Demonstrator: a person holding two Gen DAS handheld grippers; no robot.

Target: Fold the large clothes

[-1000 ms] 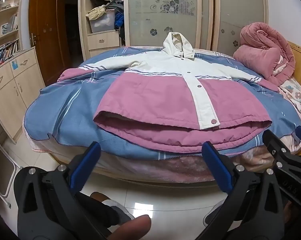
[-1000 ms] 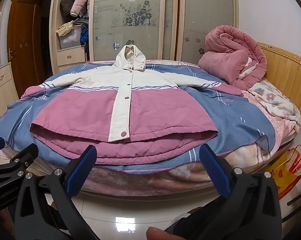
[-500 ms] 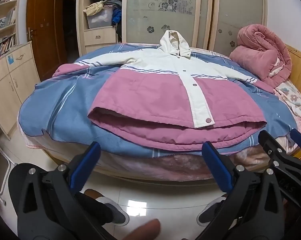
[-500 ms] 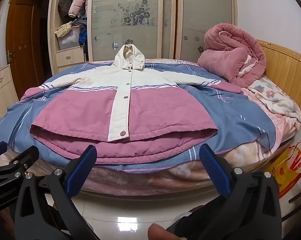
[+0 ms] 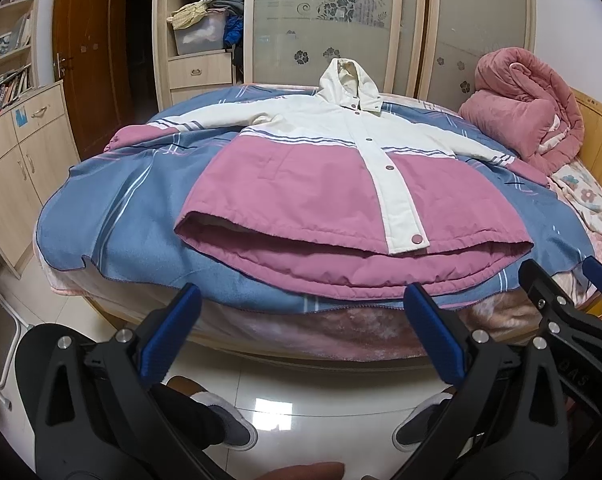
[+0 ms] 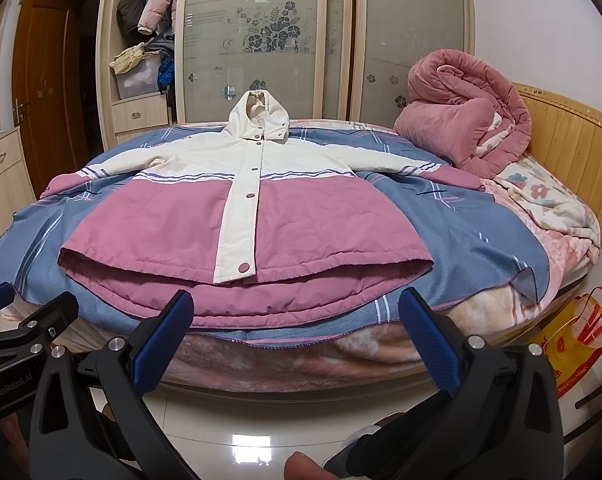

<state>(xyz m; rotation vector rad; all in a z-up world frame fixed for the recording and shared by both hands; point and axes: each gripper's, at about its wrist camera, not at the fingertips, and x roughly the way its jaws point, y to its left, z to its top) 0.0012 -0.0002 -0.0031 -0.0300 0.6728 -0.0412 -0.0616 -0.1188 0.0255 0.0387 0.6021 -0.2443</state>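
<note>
A pink and white hooded jacket (image 5: 301,192) lies flat, face up and buttoned, on a blue striped blanket (image 5: 113,216) on the bed, hood at the far side, sleeves spread out; it also shows in the right wrist view (image 6: 173,220). My left gripper (image 5: 301,320) is open and empty, held in front of the bed's near edge, short of the jacket's hem. My right gripper (image 6: 293,320) is open and empty, also just short of the hem. Each gripper shows at the edge of the other's view.
A rolled pink quilt (image 6: 465,108) sits at the bed's far right by the wooden headboard (image 6: 573,148). A wardrobe (image 6: 333,40) stands behind the bed, cabinets (image 5: 9,152) on the left. A yellow bag (image 6: 573,344) hangs at the bed's right. My feet (image 5: 225,428) stand on the tiled floor.
Both grippers have moved closer to the bed's near edge and a little higher; the jacket looks larger. Both stay open. The jacket has not moved.
</note>
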